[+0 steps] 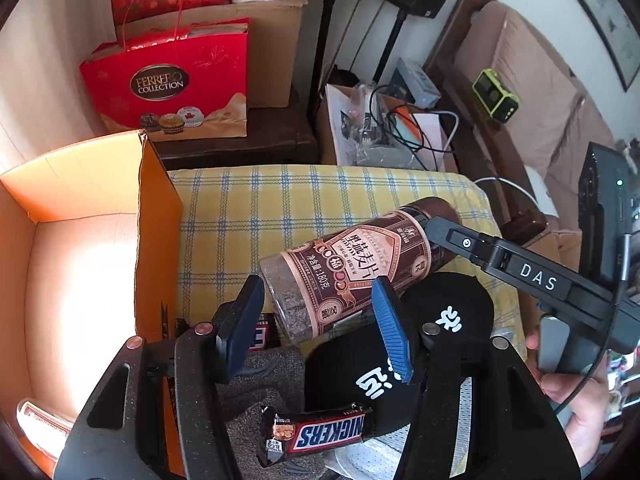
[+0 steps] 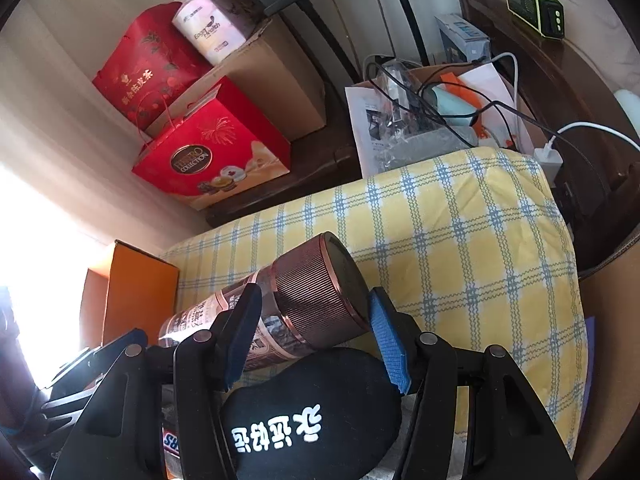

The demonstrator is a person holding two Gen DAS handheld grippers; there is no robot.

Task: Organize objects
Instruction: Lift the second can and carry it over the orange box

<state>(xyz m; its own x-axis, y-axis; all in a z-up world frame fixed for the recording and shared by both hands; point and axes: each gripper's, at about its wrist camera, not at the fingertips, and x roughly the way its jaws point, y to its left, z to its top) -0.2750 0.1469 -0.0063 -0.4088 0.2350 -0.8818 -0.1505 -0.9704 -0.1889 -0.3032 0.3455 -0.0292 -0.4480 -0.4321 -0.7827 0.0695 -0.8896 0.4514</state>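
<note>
The jar's [image 1: 344, 276] lid end is hidden behind the right gripper [image 1: 436, 232] in the left wrist view; in the right wrist view its base sits behind the left finger [image 2: 240, 332], so pad contact cannot be told. The cap [image 1: 400, 360] is partly covered by gripper frames. A second bar [image 1: 260, 332] shows only a sliver. The box's [image 1: 156, 216] floor is washed out by glare. The hand [image 1: 576, 404] is cut off at the edge.

Black left gripper [image 1: 316, 320] and right gripper [image 2: 312, 328], blue ribbed pads, silver screws.
</note>
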